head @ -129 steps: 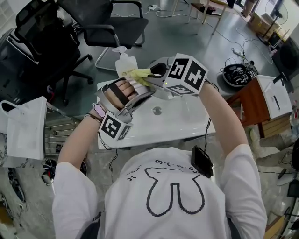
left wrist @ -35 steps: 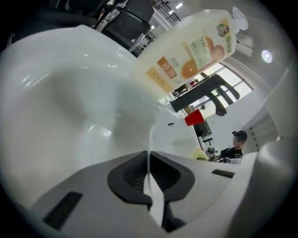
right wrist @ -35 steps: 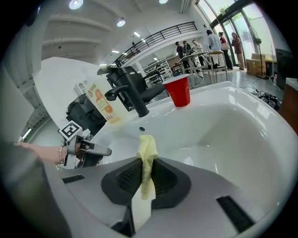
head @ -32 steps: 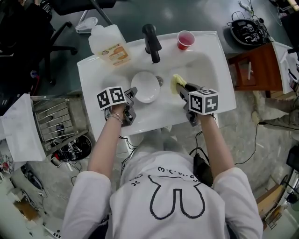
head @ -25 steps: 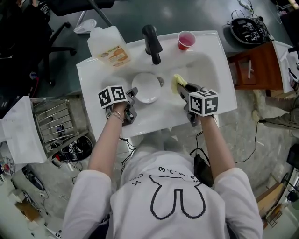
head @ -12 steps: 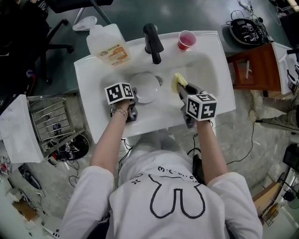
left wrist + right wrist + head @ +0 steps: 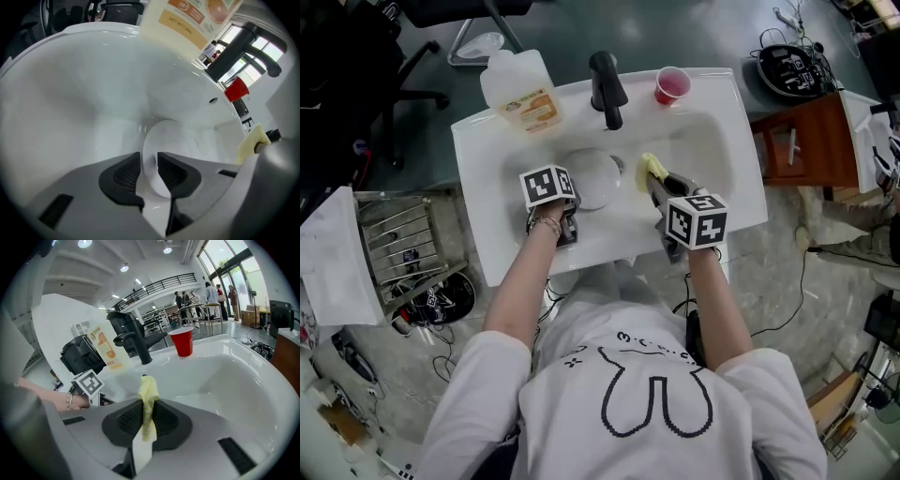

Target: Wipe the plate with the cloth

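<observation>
A white plate (image 7: 598, 176) lies in the basin of the white sink (image 7: 484, 159), by the drain. My left gripper (image 7: 569, 201) tilts steeply down over the plate's near-left rim. Its jaws have just been opening, and in the left gripper view the plate (image 7: 174, 140) shows in the narrow gap of the left gripper (image 7: 150, 171), rim between the pads. My right gripper (image 7: 654, 182) hovers in the basin right of the plate, shut on a folded yellow cloth (image 7: 649, 168). The cloth (image 7: 148, 401) stands up from the right gripper (image 7: 147, 422).
A black faucet (image 7: 606, 86) rises at the sink's back edge, a red cup (image 7: 671, 83) to its right and a large soap bottle (image 7: 520, 89) to its left. A wire rack (image 7: 403, 248) stands on the floor at left, a wooden cabinet (image 7: 802, 141) at right.
My left gripper has shifted right, onto the plate's near rim, and tipped further down. The right gripper with the cloth has drifted slightly left toward the plate.
</observation>
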A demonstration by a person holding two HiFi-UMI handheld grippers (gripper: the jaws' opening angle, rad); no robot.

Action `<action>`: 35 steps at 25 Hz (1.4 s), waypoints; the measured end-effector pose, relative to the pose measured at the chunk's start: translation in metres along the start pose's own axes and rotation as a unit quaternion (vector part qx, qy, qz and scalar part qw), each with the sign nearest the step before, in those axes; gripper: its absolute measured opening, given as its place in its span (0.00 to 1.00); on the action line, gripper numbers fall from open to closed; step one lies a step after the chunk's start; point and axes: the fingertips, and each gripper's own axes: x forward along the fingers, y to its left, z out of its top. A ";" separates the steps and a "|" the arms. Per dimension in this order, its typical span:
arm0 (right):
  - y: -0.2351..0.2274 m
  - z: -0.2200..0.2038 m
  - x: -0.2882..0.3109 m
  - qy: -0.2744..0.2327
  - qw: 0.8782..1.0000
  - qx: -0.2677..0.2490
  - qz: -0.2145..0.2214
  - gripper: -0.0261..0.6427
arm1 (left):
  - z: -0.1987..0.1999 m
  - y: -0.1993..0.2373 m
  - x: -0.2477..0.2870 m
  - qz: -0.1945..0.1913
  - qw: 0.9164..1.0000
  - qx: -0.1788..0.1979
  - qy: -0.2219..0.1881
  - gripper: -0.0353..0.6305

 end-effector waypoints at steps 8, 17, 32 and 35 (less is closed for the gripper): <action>0.004 0.015 -0.014 -0.019 1.000 -0.015 -0.020 0.11 | 0.009 0.000 -0.028 0.002 0.999 0.000 -0.037 0.25; 0.017 0.053 -0.049 -0.067 0.997 -0.034 -0.034 0.11 | 0.031 -0.016 -0.085 -0.020 0.993 0.039 -0.111 0.32; 0.059 0.135 -0.107 -0.147 0.981 -0.121 -0.041 0.11 | 0.092 -0.061 -0.230 -0.073 0.935 0.103 -0.331 0.39; 0.068 0.150 -0.127 -0.174 0.974 -0.138 -0.042 0.11 | 0.096 -0.074 -0.265 -0.096 0.914 0.106 -0.381 0.39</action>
